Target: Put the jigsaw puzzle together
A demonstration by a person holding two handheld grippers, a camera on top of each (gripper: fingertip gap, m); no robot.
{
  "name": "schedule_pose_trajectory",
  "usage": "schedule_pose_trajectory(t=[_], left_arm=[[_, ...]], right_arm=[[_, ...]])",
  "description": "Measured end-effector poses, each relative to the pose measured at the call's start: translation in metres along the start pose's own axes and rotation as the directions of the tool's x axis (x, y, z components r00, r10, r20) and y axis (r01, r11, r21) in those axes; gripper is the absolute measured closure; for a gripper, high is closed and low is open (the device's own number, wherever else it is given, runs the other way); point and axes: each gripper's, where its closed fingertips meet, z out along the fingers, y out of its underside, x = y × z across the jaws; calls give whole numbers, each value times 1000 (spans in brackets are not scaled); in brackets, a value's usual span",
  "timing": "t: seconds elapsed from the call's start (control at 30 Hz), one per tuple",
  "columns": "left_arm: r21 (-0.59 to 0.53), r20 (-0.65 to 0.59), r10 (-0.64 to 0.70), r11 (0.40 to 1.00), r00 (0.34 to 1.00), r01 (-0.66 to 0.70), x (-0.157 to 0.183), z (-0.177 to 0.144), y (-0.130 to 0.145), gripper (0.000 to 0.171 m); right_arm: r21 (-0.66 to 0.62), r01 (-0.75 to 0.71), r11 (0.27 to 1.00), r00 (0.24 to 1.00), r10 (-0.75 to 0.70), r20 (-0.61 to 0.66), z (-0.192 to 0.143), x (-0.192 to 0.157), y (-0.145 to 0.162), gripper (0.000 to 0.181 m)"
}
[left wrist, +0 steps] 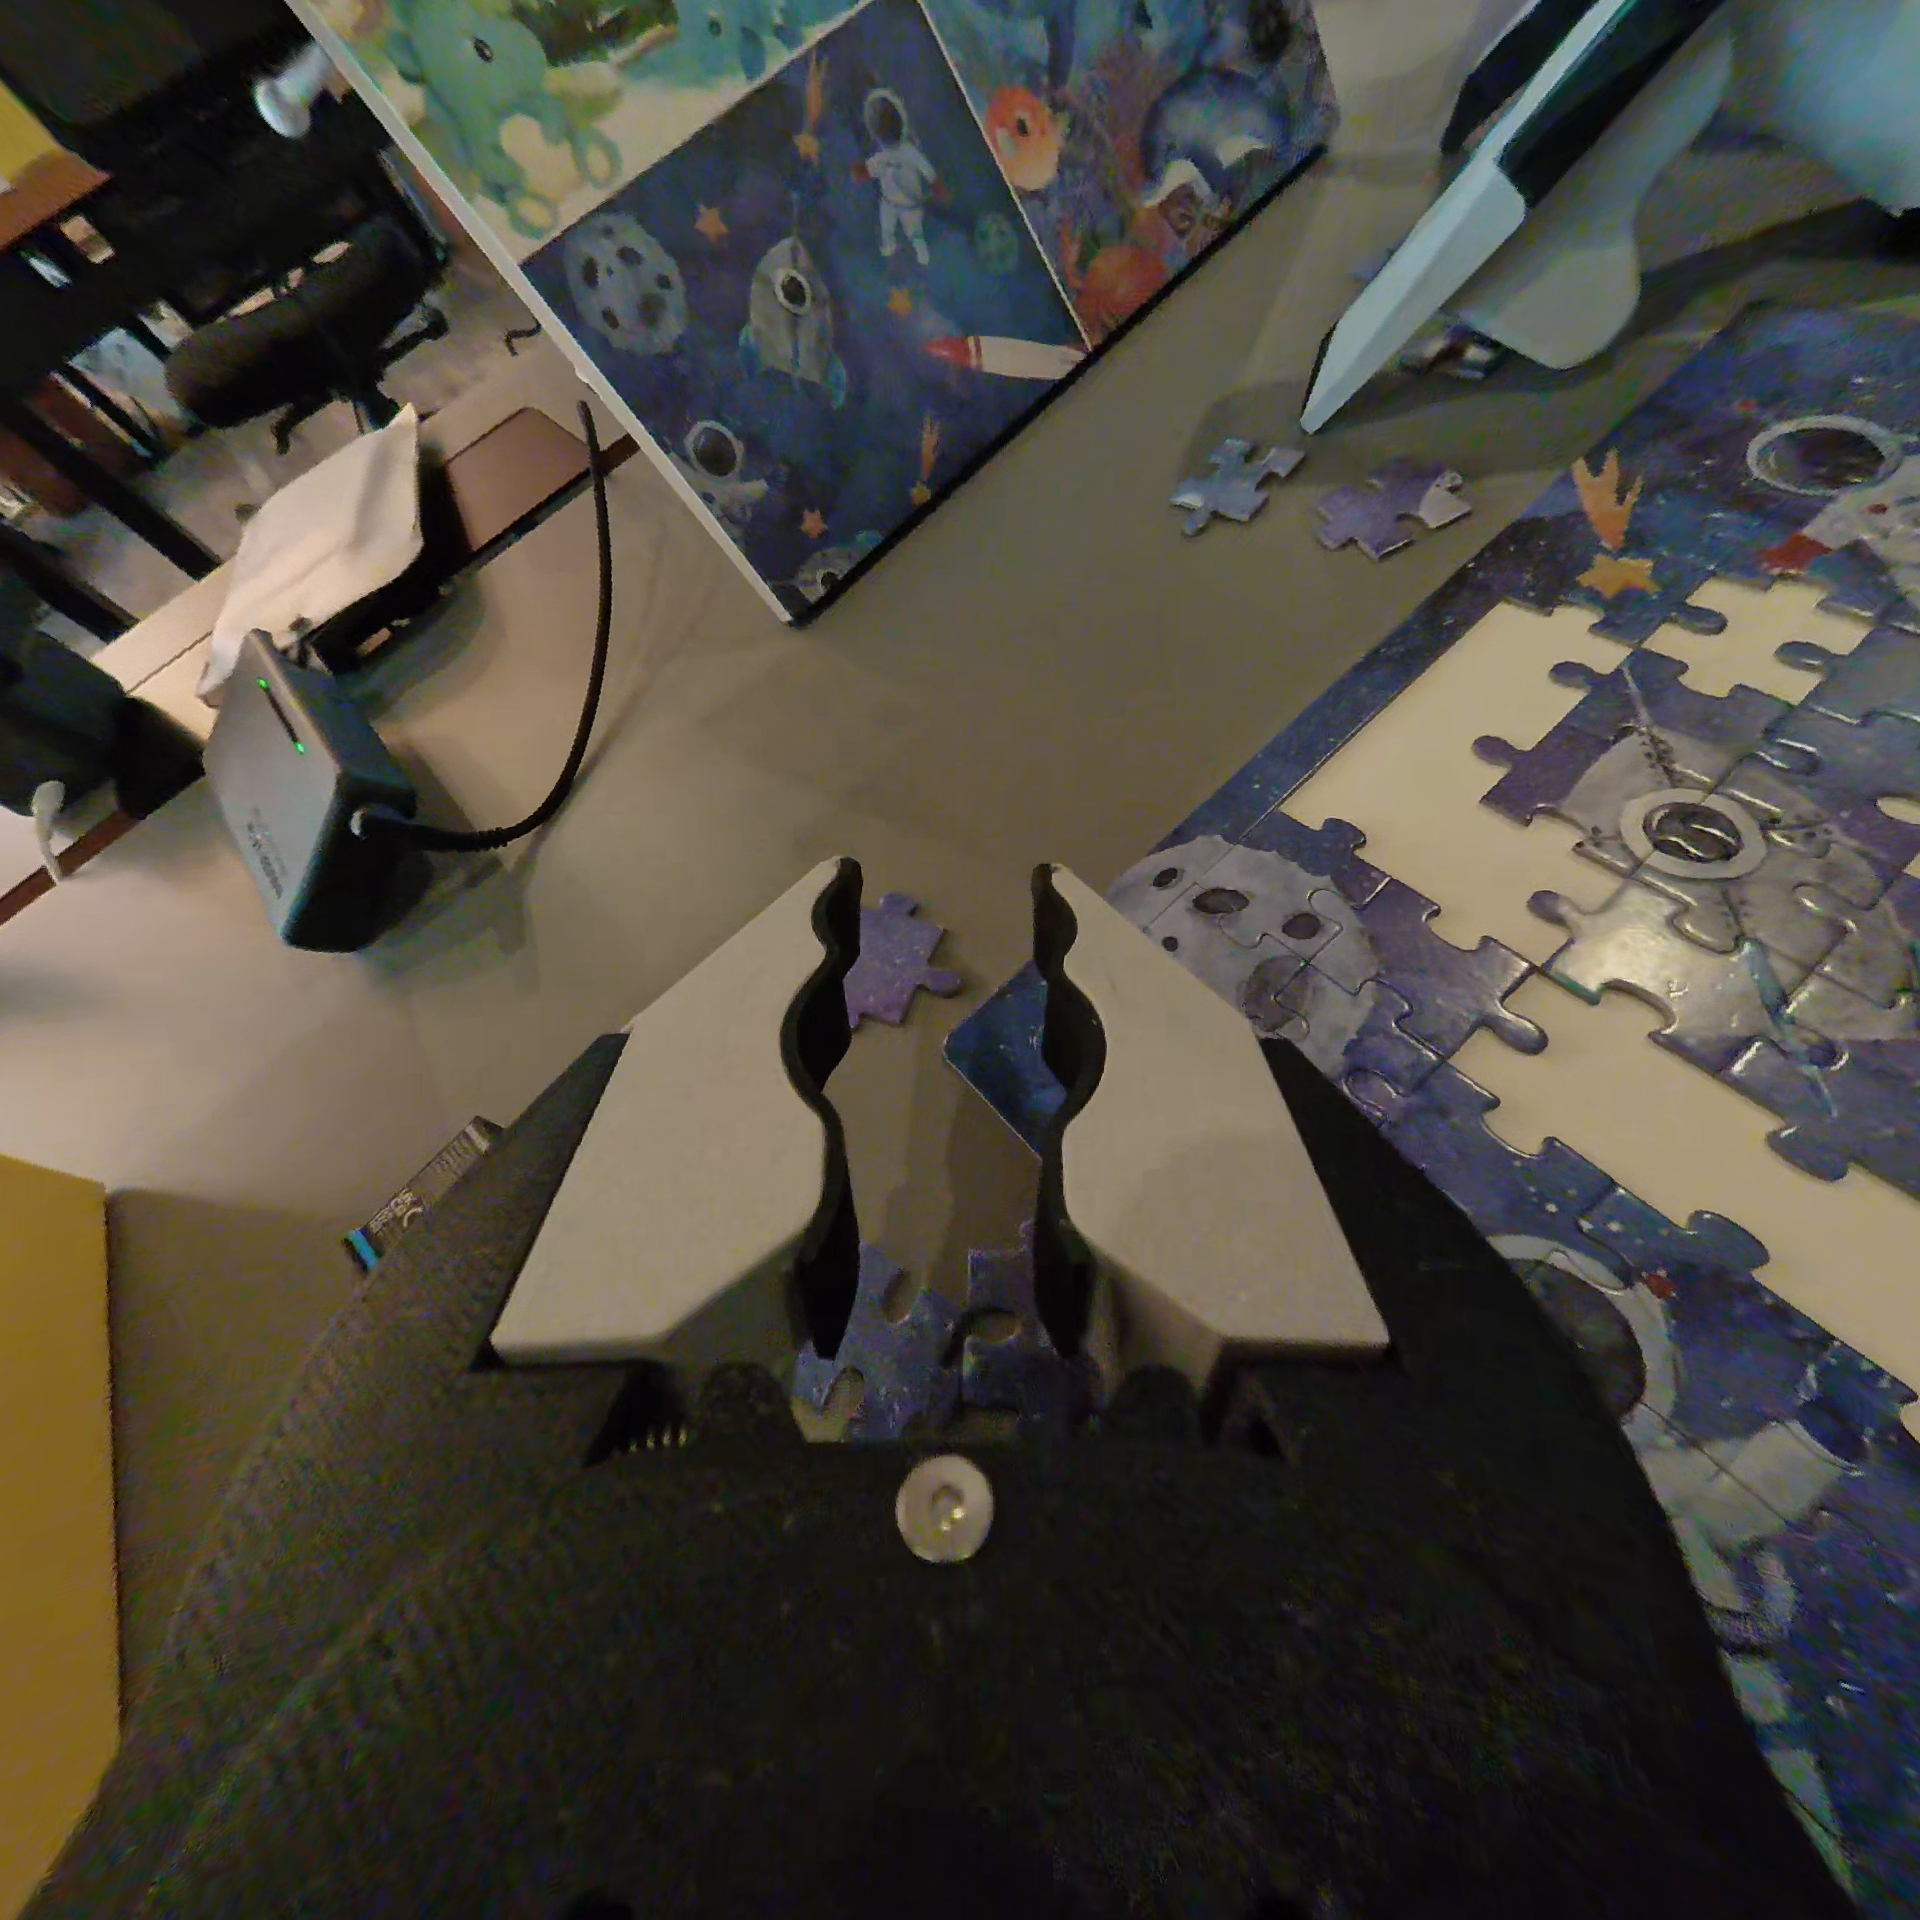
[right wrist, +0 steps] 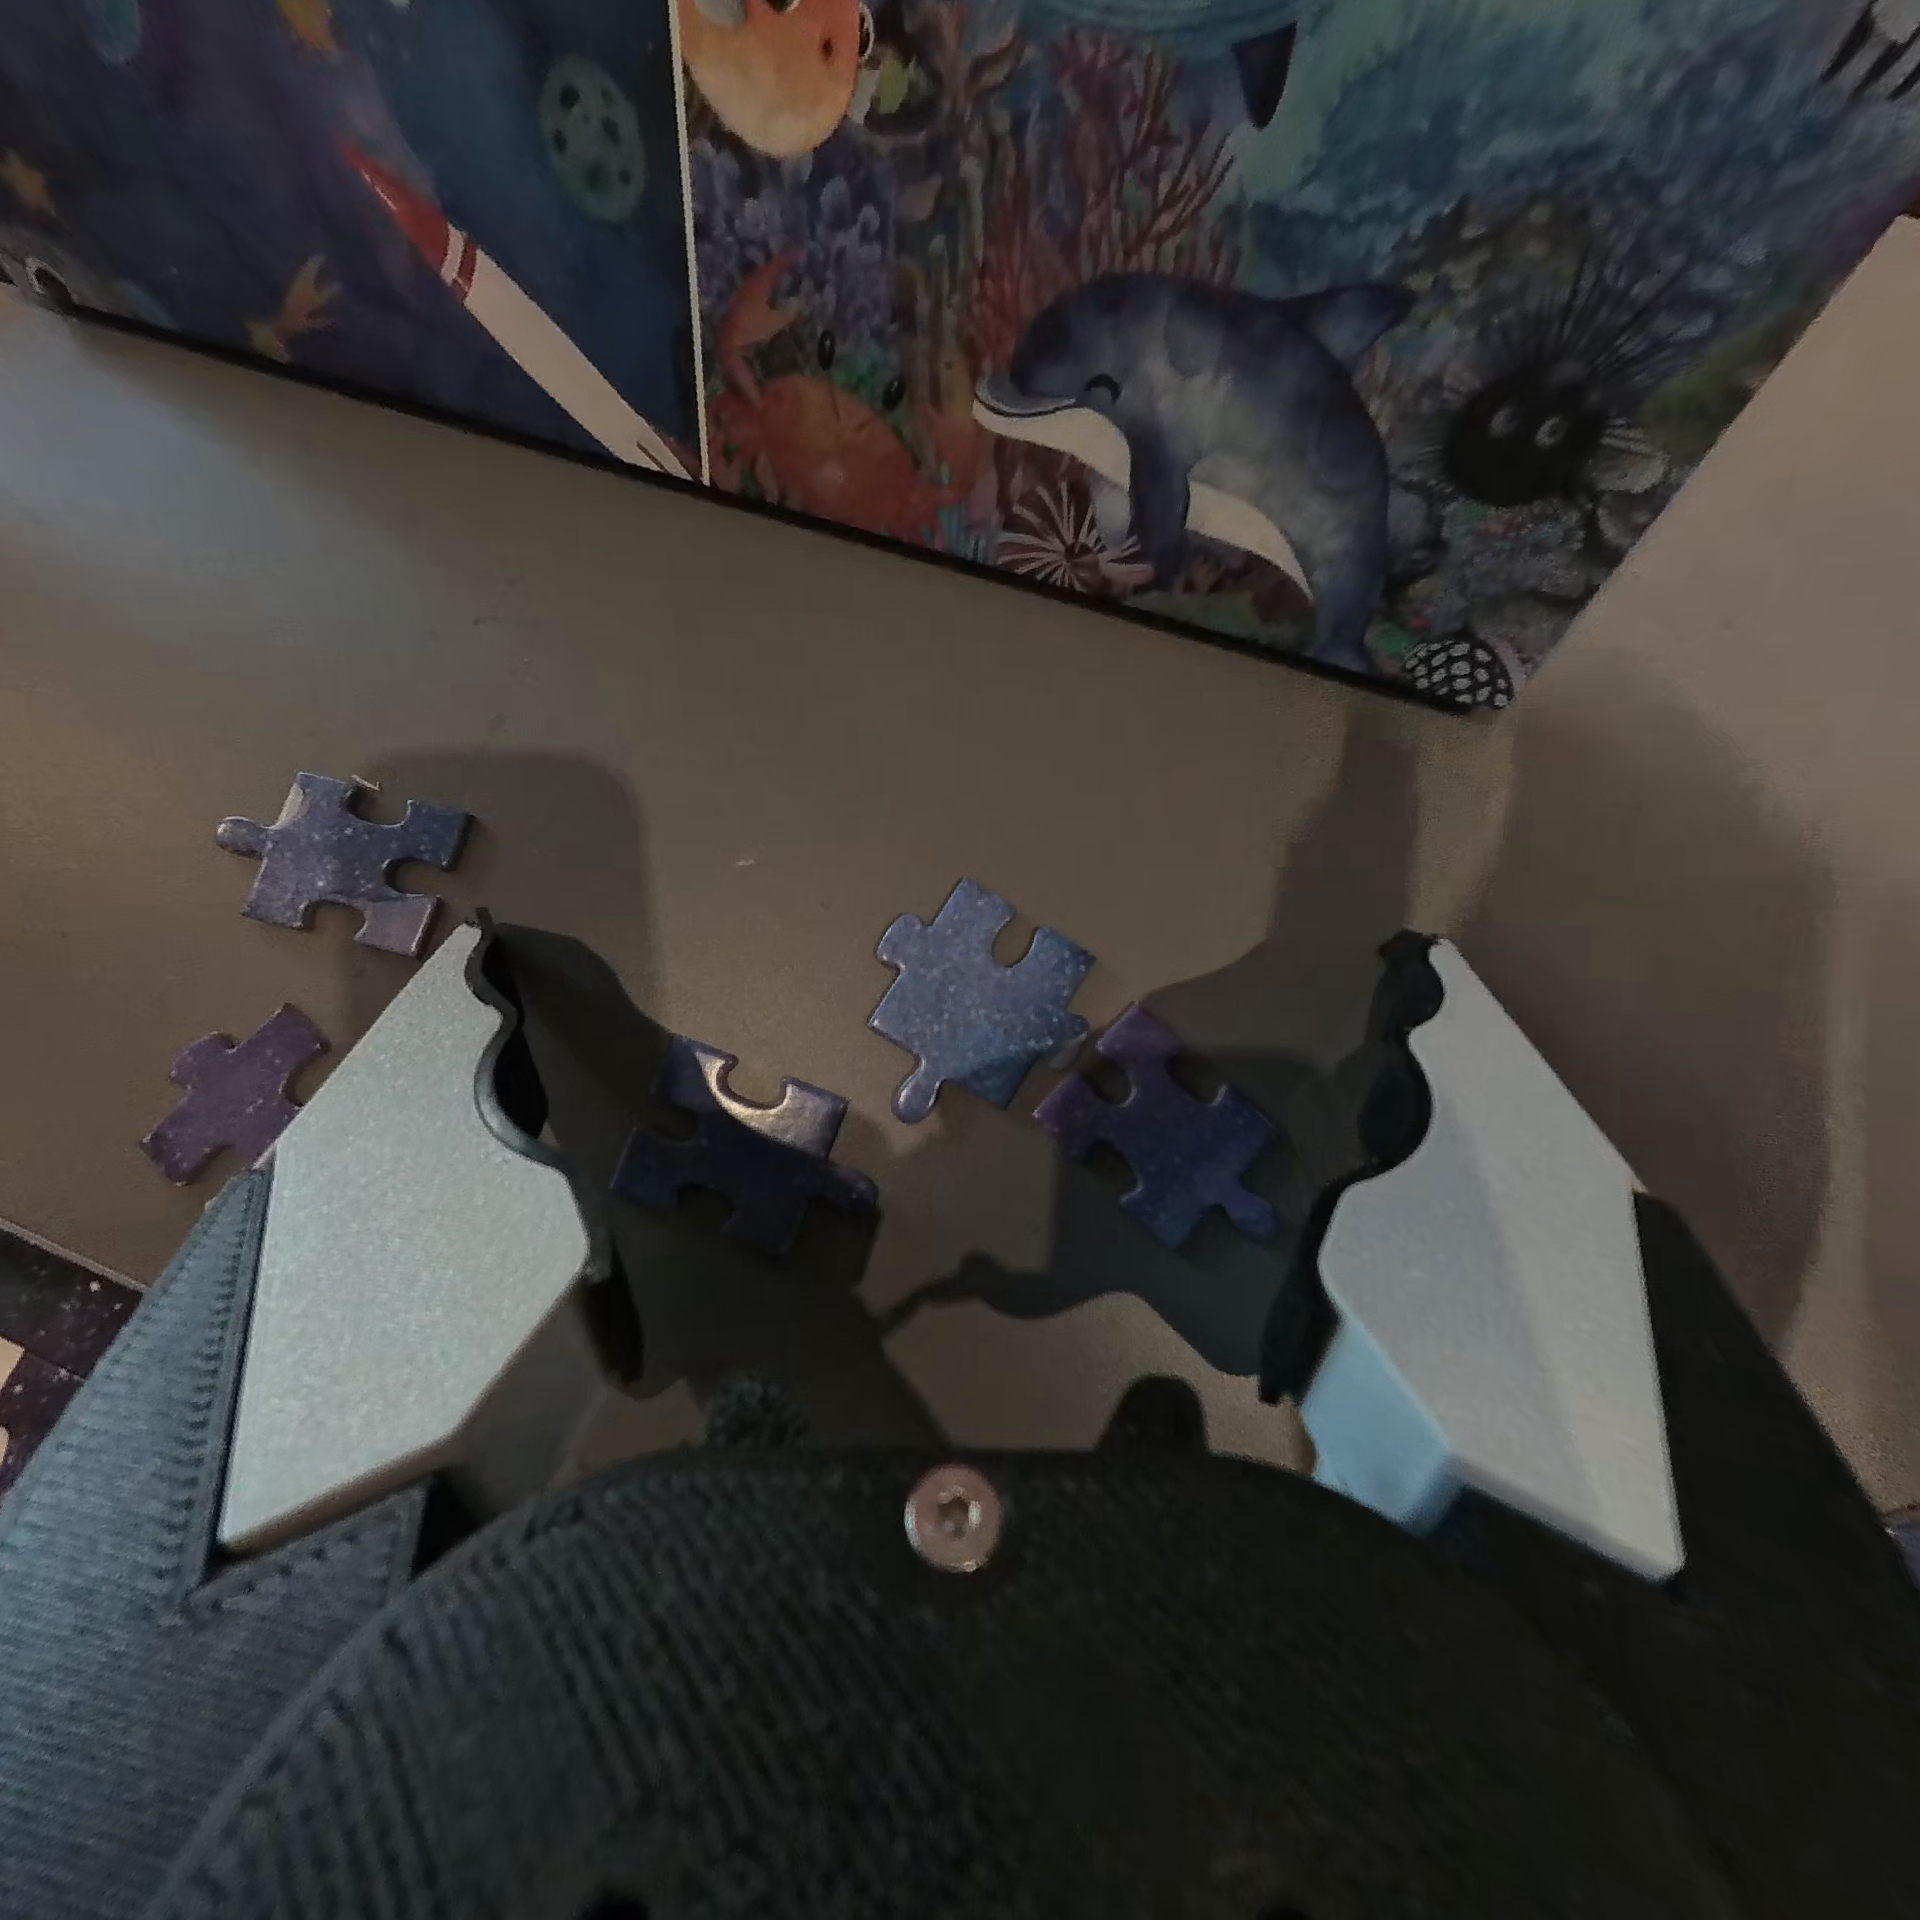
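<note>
A partly assembled space jigsaw puzzle (left wrist: 1558, 935) lies on the grey table at the right of the left wrist view, with white gaps inside its frame. My left gripper (left wrist: 945, 883) hovers by the puzzle's near corner, jaws narrowly apart and empty. A loose purple piece (left wrist: 899, 961) lies just beyond its tips and two pieces (left wrist: 883, 1330) lie under its base. My right gripper (right wrist: 940, 940) is wide open and empty above several loose blue pieces: a light blue one (right wrist: 977, 997), a dark one (right wrist: 743, 1143) and another (right wrist: 1164, 1143) between its fingers.
The picture-covered puzzle box (left wrist: 831, 312) (right wrist: 1143, 364) stands upright at the back. Two more loose pieces (left wrist: 1231, 483) (left wrist: 1387, 509) lie near the right gripper's white finger (left wrist: 1403, 312). A black device with a cable (left wrist: 301, 800) sits at the left.
</note>
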Motion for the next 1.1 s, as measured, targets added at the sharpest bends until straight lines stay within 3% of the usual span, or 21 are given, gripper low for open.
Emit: schedule_pose_trajectory(t=[0.33, 0.53, 0.7, 0.77, 0.9, 0.97, 1.07, 1.1], left_arm=[[84, -10, -19, 996, 1000, 20, 3, -9, -15, 140], [145, -117, 12, 989, 993, 5, 15, -8, -63, 133], [183, -159, 58, 983, 986, -29, 8, 14, -90, 133], [176, -194, 37, 984, 980, -2, 7, 28, -85, 134], [84, -234, 8, 996, 972, 12, 9, 33, -50, 136], [87, -210, 32, 996, 977, -13, 3, 29, -42, 142], [71, -251, 4, 997, 968, 15, 6, 30, -42, 139], [64, -266, 4, 998, 964, 14, 9, 30, -40, 139]], right_arm=[[0, -1, 1000, 1000, 1, 2, 3, -9, 1, 22], [1, 47, 999, 998, -47, 49, 11, -15, -5, 22], [3, 61, 998, 996, -61, 65, 17, -18, -7, 22], [10, 111, 994, 987, -112, 115, 27, -24, -16, 22], [-20, 191, 981, 965, -184, 189, 29, -31, -16, 23], [36, 271, 962, 921, -270, 282, 17, -46, -16, 53], [300, 340, 892, 740, -450, 500, -37, -92, -27, 107], [399, 310, 863, 715, -488, 500, -56, -99, -37, 108]])
